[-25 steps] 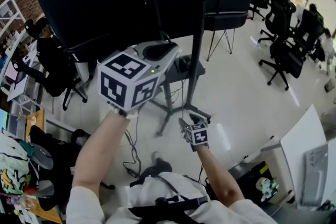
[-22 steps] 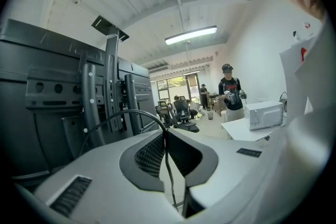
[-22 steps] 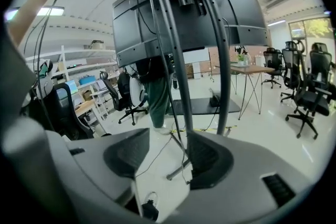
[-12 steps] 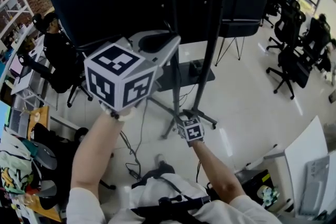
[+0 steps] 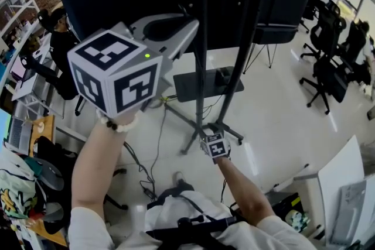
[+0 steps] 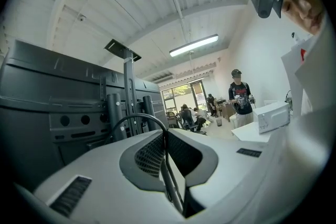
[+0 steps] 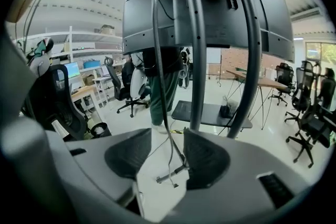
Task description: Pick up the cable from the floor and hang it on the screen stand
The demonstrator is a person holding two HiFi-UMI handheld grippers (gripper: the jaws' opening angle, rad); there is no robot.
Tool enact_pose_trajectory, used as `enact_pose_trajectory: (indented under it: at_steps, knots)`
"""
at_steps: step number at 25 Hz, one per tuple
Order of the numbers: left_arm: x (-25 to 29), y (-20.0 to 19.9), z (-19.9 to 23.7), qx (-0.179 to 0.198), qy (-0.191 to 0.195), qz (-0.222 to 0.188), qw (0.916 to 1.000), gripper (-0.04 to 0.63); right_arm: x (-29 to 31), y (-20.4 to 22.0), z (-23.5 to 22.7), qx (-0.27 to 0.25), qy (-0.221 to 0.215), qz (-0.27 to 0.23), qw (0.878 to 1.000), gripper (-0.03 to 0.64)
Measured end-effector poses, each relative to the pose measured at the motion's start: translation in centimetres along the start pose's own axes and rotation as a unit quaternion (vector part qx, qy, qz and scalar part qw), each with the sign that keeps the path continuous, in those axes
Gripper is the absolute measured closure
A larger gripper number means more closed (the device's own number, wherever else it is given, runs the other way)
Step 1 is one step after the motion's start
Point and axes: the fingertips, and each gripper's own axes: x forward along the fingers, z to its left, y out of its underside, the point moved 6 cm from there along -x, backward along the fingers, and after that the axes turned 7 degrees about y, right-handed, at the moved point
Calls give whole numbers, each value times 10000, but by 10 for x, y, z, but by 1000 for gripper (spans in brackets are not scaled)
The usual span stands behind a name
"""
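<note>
Got the black cable (image 6: pixel 136 115) up off the floor, pinched in the fully shut left gripper (image 5: pixel 186 31), upper left of the head view. Had not yet hung it on the screen stand (image 7: pixel 197 60), upper centre. Held the right gripper (image 7: pixel 167 144) open, jaws just narrowed a little, cable's loose end dangling between them, ungripped. Showed a glossy pale floor (image 5: pixel 275 120) and office chairs (image 5: pixel 328 61) at right.

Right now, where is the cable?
In the left gripper view, the cable loops up from the shut jaws of the left gripper, just before the screen stand.
</note>
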Motion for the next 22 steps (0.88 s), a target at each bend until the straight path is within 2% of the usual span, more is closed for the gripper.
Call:
enact_pose_trajectory:
  at_steps: [6, 9, 14, 17, 20, 22]
  knots:
    - [1, -12, 2, 67, 101, -69, 9999, 579, 12, 4, 0, 72, 37, 29, 10000, 444]
    - [3, -14, 5, 68, 129, -86, 9999, 580, 13, 4, -1, 111, 83, -55, 9999, 552]
    - [3, -20, 14, 87, 120, -158, 9998, 579, 15, -1, 3, -26, -27, -197, 9998, 588]
    - [-8, -18, 30, 110, -74, -165, 9998, 580, 9, -9, 0, -96, -57, -260, 9996, 588]
    - [-28, 2, 51, 240, -524, 62, 9983, 580, -6, -18, -15, -30, -34, -347, 9994, 588]
    - [-46, 25, 65, 180, -824, 242, 9961, 580, -23, -39, -28, -20, -14, -530, 9986, 589]
